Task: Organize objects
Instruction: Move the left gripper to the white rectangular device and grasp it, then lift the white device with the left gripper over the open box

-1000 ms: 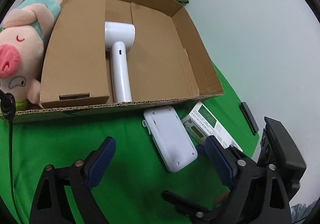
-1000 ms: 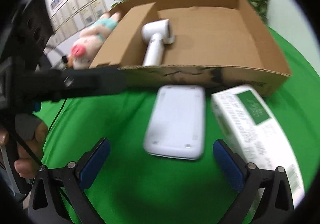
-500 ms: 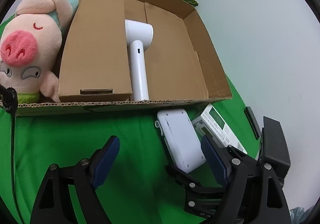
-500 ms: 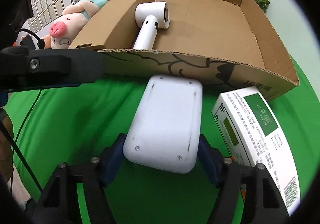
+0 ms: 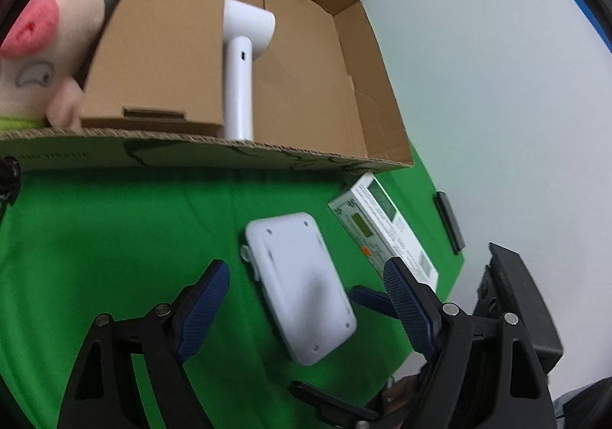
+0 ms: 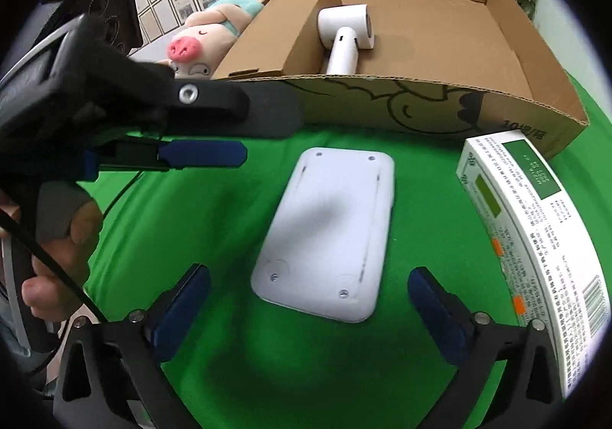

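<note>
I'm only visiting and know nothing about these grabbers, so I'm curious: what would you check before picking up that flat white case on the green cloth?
1. Right gripper open wide enough: ok; its jaws have just been opening and its pads stand clear of the white case.
2. Case lying flat on the green cloth, between those jaws: ok.
3. Left gripper out of the way: not ok; it is open and also reaches toward the case, its jaws just closing a little.
4. Printed carton apart from the case: ok.
5. Free floor in the cardboard box beside the hair dryer: ok.
6. Case weight: cannot tell.
</note>
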Motion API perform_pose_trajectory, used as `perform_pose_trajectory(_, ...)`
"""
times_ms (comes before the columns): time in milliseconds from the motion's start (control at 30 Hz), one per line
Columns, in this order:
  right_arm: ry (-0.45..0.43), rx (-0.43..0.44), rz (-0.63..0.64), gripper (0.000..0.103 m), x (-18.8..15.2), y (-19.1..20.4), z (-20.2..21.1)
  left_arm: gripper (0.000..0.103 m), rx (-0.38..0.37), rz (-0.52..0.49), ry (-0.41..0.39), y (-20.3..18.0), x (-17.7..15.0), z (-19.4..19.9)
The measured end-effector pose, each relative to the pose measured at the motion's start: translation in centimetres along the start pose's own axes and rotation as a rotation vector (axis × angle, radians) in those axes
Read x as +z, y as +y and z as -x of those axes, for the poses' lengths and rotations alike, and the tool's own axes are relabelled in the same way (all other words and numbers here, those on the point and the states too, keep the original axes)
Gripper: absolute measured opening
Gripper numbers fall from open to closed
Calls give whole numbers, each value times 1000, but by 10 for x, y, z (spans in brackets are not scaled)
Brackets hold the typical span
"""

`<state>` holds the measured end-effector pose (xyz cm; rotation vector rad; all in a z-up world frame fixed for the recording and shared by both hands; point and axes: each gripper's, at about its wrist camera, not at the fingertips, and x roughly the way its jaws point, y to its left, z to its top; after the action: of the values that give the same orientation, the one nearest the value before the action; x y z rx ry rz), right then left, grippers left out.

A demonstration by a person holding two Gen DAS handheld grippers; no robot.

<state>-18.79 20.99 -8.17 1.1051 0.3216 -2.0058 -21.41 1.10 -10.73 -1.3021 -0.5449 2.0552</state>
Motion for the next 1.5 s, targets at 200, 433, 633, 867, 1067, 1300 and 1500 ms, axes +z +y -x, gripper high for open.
perform_pose_trajectory(200,-11,-32,29,102,-2,-2,-2,66,-33,43,49,4,-5,-16)
perform_pose_trajectory(433,-9,-40,36,81,-3,-10,3,54,-30,53,62,4,-7,-22)
perform_pose_trajectory(633,-5,-68,20,71,7,-3,-7,44,-21,68,98,7,-13,-29)
perform_pose_trajectory(867,2,34,-67,70,13,-12,-8,32,10,64,95,6,-21,-30)
perform_pose_trajectory(1067,-1,55,-77,70,14,-15,-7,30,35,45,79,0,-26,-25)
perform_pose_trajectory(1300,-134,70,-76,69,25,-16,19,27,35,-24,-12,-28,-14,14)
perform_pose_trajectory(1500,-298,60,-34,69,61,-21,58,27,38,-167,-148,-79,15,65)
